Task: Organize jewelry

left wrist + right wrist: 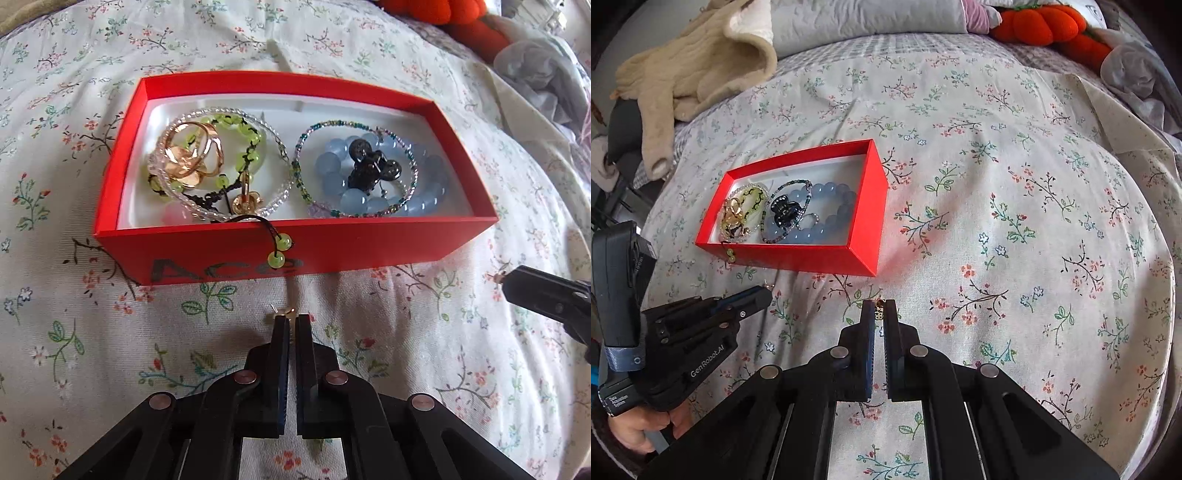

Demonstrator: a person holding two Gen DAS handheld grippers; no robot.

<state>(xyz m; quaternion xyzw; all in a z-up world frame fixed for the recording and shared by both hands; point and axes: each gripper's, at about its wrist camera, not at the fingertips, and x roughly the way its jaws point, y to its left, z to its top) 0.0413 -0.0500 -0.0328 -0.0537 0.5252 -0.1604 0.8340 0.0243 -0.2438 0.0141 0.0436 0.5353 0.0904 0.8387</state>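
Note:
A red box point(332, 251) with a white lining sits on the floral bedspread; it also shows in the right wrist view point(864, 206). Inside lie a green bead bracelet point(243, 147), gold rings point(192, 158), a blue bead bracelet point(369, 192) and a black hair claw point(369, 166). A green bead tassel point(280, 251) hangs over the box's front wall. My left gripper point(291, 319) is shut on a small gold earring point(283, 312), just in front of the box. My right gripper point(880, 306) is shut on another small gold earring point(879, 312), to the right of the box.
The floral bedspread point(1015, 221) covers the bed. A beige garment point(694, 70) lies at the back left, an orange plush point(1049, 26) and grey cloth point(1134, 81) at the back right. The right gripper's tip point(546, 291) shows at the right of the left wrist view.

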